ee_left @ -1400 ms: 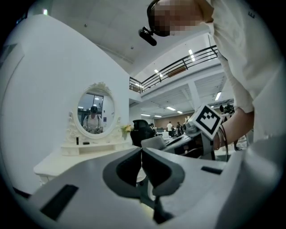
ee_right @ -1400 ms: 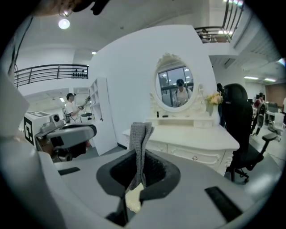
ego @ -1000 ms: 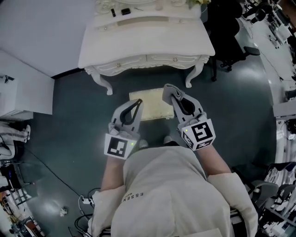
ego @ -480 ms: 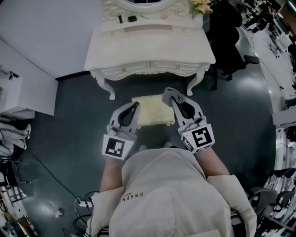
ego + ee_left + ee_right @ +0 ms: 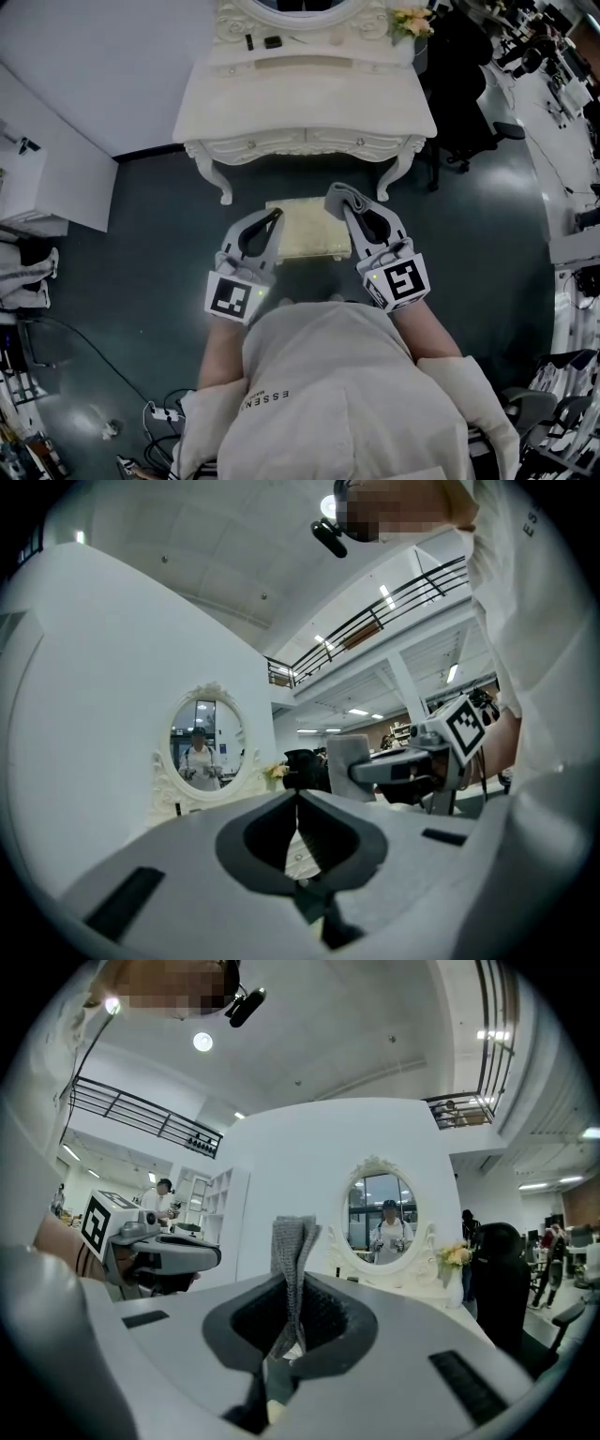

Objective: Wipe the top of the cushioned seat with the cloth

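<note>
In the head view the cushioned seat (image 5: 306, 234) stands on the dark floor (image 5: 141, 244) just before the front edge of the white dressing table (image 5: 305, 94), and both grippers hang above it, apart from its top: the left gripper (image 5: 274, 221) over its left edge, the right gripper (image 5: 349, 207) over its right edge with a grey cloth (image 5: 337, 194) sticking out past its tips. Wiping has not begun, by my reading, since nothing touches the cushion. In the left gripper view the jaws are pressed together with nothing between them, pointing level towards the oval mirror (image 5: 207, 739) rather than down at the seat. In the right gripper view the jaws are clamped on the cloth, which stands up between them as a narrow folded strip, also aimed at the mirror. To do the step well, I would tip the right gripper steeply down so the free end of the cloth meets the cushion before the jaw tips do, start at a far corner of the seat, and draw it in overlapping passes to the near edge with light, even pressure. Only a short strip pokes out, so hard plastic may scrape the fabric. The left gripper could steady the seat's edge, as the seat may slide on that floor.
</note>
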Action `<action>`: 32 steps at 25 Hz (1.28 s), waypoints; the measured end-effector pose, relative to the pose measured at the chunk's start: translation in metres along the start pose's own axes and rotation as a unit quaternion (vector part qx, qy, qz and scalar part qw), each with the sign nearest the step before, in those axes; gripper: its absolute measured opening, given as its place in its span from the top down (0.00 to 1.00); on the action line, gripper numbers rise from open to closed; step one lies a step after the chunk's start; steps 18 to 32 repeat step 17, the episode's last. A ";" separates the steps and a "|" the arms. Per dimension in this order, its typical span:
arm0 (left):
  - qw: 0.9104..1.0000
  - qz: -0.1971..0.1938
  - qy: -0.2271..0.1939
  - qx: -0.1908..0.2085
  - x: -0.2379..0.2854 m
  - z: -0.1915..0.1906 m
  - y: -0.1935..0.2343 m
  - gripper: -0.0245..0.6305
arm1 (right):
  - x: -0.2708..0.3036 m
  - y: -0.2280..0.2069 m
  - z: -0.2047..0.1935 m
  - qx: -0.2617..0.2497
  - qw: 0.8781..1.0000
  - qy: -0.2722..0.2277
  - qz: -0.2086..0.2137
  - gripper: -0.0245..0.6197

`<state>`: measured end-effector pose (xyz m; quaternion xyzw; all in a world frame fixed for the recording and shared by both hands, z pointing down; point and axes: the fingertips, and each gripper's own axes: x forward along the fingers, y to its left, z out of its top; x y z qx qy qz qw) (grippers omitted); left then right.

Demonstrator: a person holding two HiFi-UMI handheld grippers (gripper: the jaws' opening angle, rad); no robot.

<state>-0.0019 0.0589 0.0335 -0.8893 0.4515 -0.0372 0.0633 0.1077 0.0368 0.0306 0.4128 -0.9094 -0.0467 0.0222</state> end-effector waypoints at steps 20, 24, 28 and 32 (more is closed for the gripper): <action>1.000 -0.001 0.008 0.001 0.005 0.007 -0.009 0.96 | -0.002 -0.004 0.003 -0.004 1.000 -0.004 0.002 0.92; 1.000 -0.001 0.008 0.001 0.005 0.007 -0.009 0.96 | -0.002 -0.004 0.003 -0.004 1.000 -0.004 0.002 0.92; 1.000 -0.001 0.008 0.001 0.005 0.007 -0.009 0.96 | -0.002 -0.004 0.003 -0.004 1.000 -0.004 0.002 0.92; 1.000 -0.001 0.008 0.001 0.005 0.007 -0.009 0.96 | -0.002 -0.004 0.003 -0.004 1.000 -0.004 0.002 0.92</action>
